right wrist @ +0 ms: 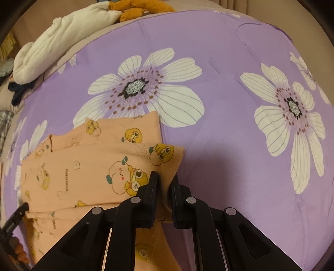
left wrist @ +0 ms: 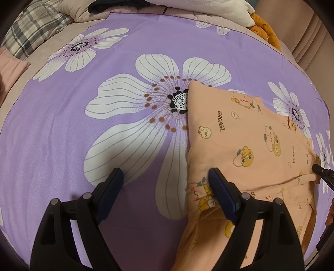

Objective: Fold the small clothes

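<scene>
- The peach garment [left wrist: 246,137], printed with cartoon ducks, lies folded on the purple flowered sheet [left wrist: 104,62], at about 3 o'clock in the left wrist view and 8 o'clock in the right wrist view.
- The left gripper [left wrist: 166,177] stands wide apart; its right finger lies over the garment's left edge, its left finger over bare sheet, and nothing is between them.
- The right gripper [right wrist: 165,181] is narrowed onto a corner of the garment, cloth pinched between its fingers.
- Open sheet spreads from 9 to 12 o'clock of the garment in the left wrist view, and from 12 to 4 o'clock in the right wrist view.
- The sheet's far hem ends against a white padded bundle [right wrist: 62,41], an orange cloth [right wrist: 137,8] and a plaid pillow [left wrist: 33,29].
- The garment's near part is hidden under the gripper bodies; whether the left finger presses the cloth cannot be told.
</scene>
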`<act>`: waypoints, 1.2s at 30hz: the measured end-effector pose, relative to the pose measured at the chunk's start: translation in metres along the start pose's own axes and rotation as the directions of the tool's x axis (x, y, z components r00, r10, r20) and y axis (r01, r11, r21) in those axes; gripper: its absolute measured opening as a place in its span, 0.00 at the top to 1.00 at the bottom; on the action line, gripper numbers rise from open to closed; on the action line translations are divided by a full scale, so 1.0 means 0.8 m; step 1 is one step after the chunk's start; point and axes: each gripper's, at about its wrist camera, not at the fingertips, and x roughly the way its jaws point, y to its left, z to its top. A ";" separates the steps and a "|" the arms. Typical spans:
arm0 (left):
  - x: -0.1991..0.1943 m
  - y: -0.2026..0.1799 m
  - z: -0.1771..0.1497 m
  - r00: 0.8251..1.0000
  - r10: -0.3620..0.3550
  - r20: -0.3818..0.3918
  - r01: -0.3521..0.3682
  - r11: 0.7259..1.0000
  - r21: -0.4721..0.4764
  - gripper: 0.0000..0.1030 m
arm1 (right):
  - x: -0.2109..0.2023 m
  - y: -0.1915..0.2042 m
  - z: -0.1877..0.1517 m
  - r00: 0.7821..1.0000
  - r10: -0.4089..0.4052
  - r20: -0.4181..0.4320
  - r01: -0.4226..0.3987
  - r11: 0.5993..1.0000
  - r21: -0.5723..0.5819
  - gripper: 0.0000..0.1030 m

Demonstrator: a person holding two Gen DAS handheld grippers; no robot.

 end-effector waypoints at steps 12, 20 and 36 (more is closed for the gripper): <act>-0.132 0.003 -0.053 0.977 -0.171 0.125 0.163 0.984 0.077 0.07 | -0.136 -0.017 -0.038 0.974 0.056 0.220 -0.041 0.997 -0.072 0.30; -0.154 0.018 -0.134 0.968 -0.243 0.069 0.237 0.968 0.089 0.05 | -0.160 -0.024 -0.111 0.972 0.086 0.218 -0.057 0.989 -0.136 0.27; -0.114 0.011 -0.209 0.962 -0.263 -0.071 0.267 0.962 0.060 0.20 | -0.104 -0.056 -0.244 0.997 0.071 -0.004 -0.071 0.997 -0.036 0.31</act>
